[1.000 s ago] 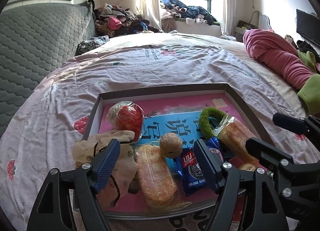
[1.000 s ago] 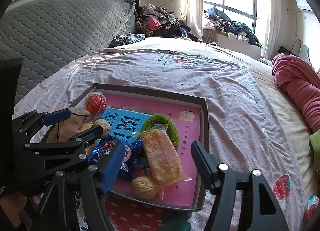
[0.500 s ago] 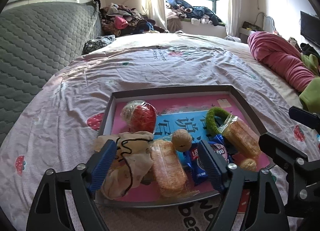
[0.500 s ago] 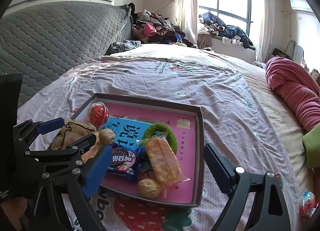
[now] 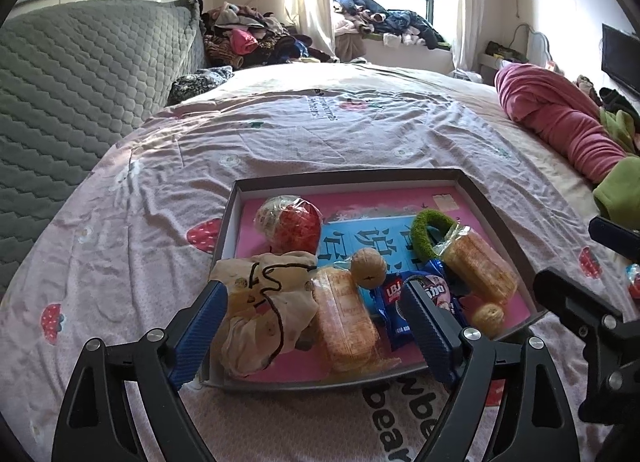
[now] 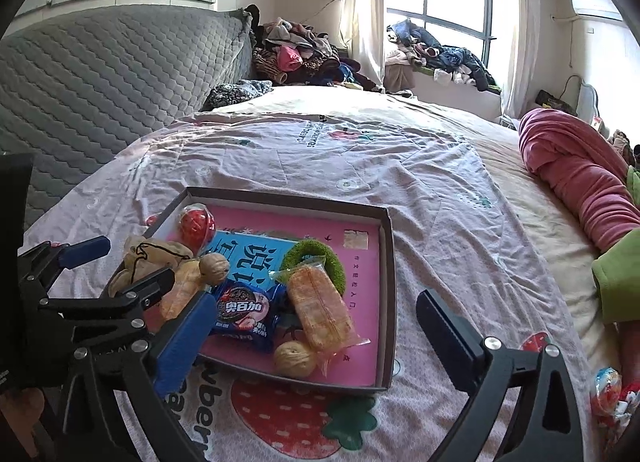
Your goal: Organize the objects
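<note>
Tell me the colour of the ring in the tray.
Green, a fuzzy ring beside the blue book; clearest in the right wrist view.

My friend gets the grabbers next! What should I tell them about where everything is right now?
Left gripper: jaws opening, nothing held, over the near end of the tray.
Right gripper: jaws opening, empty.
In the tray: cloth pouch, red ball, two walnuts, blue cookie packet, two cracker packs, green ring, blue book.
Left: a wrapped candy lies on the bedsheet, outside the tray.
</note>
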The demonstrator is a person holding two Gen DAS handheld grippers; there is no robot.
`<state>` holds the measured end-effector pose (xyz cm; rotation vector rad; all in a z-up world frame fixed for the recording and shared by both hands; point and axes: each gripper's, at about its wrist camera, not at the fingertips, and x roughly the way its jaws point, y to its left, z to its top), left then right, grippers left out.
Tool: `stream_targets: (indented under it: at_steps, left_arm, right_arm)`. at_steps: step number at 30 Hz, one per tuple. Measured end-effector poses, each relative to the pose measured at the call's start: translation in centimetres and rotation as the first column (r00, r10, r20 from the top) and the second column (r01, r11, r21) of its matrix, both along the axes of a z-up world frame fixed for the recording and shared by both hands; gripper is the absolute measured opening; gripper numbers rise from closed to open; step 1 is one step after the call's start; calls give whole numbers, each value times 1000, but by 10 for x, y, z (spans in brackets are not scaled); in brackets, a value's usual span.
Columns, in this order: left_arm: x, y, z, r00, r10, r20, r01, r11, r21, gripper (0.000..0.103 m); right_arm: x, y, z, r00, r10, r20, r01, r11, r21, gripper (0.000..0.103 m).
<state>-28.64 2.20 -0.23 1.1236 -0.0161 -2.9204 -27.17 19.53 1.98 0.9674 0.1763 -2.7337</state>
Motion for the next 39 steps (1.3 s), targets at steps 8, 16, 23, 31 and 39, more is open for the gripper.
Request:
stream_targets:
  at_steps: [8, 16, 23, 31, 39]
  left_arm:
    - [16, 1, 16, 1000, 11, -10, -12, 999, -31, 91]
    - [35, 1, 38, 999, 11, -31, -13, 999, -51, 91]
    - [55, 0, 66, 997, 19, -74, -24, 998, -64, 91]
    - [77, -2, 87, 996, 26, -88, -32, 997, -71, 91]
    - [103, -8, 105, 996, 27, -88, -28, 999, -20, 91]
  right_arm:
    - [15, 2, 16, 1000, -9, -10, 9, 1000, -19, 102]
    - [29, 8, 40, 999, -24, -34, 23, 1000, -20, 102]
    - [47, 7, 65, 998, -19, -64, 18, 1000, -26, 102]
    - [68, 8, 86, 996, -19, -89, 16, 999, -33, 102]
    - [91, 8, 102, 995, -15, -103, 12, 1000, -26, 102]
